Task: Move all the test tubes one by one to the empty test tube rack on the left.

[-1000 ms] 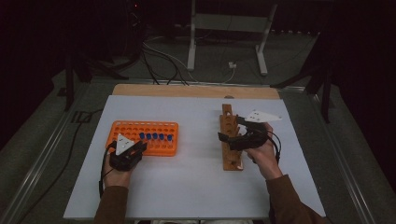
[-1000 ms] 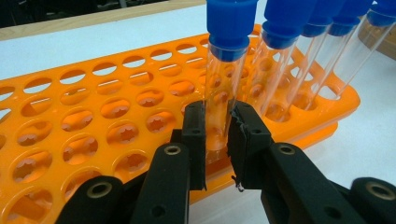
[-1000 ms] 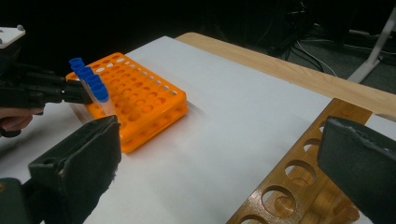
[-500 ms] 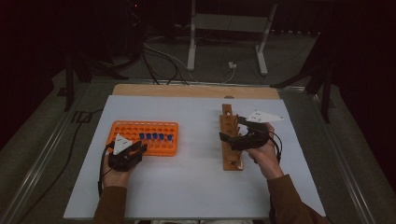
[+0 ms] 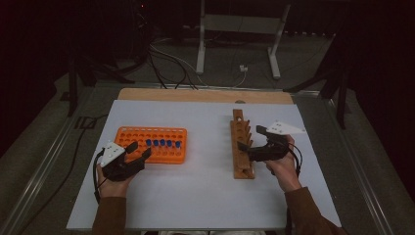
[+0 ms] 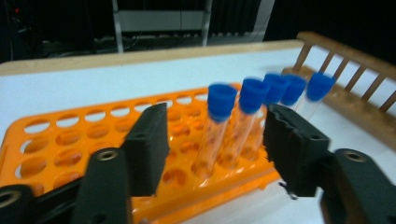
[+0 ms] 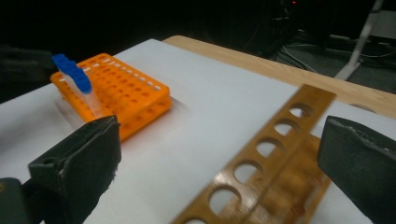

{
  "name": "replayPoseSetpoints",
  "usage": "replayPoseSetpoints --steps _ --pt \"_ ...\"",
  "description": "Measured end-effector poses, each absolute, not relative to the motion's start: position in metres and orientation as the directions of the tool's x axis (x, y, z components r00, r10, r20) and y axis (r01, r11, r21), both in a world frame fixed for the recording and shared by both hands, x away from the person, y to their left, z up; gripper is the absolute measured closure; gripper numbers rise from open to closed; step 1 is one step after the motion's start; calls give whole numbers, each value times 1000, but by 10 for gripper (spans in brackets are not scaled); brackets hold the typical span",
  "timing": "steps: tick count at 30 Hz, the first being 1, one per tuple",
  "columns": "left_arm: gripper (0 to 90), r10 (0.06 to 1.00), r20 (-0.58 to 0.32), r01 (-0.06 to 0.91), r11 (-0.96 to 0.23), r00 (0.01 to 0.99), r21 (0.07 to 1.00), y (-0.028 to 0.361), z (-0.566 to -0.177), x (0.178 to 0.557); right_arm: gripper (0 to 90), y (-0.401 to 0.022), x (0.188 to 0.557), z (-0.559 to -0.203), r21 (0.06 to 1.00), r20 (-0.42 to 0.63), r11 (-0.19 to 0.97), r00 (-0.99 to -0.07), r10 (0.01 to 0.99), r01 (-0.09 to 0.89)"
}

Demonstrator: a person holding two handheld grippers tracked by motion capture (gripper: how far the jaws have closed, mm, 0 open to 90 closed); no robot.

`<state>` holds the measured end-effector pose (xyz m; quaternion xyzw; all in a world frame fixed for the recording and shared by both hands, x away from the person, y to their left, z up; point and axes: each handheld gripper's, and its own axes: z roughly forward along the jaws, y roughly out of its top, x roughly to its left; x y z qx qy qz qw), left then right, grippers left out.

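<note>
An orange tube rack point(image 5: 126, 137) lies left of centre on the white table. A row of several blue-capped clear tubes point(image 5: 162, 143) stands along its near right side. My left gripper point(image 5: 138, 151) hovers at the rack's near edge, and its jaws have just been opening. Seen from the left gripper point(image 6: 215, 135), the nearest tubes point(image 6: 218, 122) stand in the gap between the jaws, clear of both pads. My right gripper point(image 5: 250, 138) is wide open over the long wooden rack point(image 5: 238, 122), holding nothing. Its empty holes point(image 7: 275, 140) show in the right gripper view.
The white sheet point(image 5: 205, 196) has bare room between the two racks and toward the near edge. A wooden strip point(image 5: 205, 95) borders the table's far side. Beyond it, cables and a metal stand point(image 5: 237, 39) sit on the dark floor.
My left gripper's jaws have opened from shut, and that hand has drawn back a little from the orange rack. The right hand has stayed where it was.
</note>
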<state>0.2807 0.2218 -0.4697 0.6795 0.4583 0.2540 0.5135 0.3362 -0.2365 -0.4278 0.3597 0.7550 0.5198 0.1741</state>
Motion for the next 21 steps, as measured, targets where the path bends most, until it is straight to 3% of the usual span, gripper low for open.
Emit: replayPoseSetpoints --steps 17,21 --pt "36 901 -138 332 -6 410 943 224 -460 275 0 -259 317 -448 928 82 174 -635 768 331" --pt "7 901 -142 327 0 411 945 223 -460 275 0 -265 312 -453 933 87 155 -620 780 326"
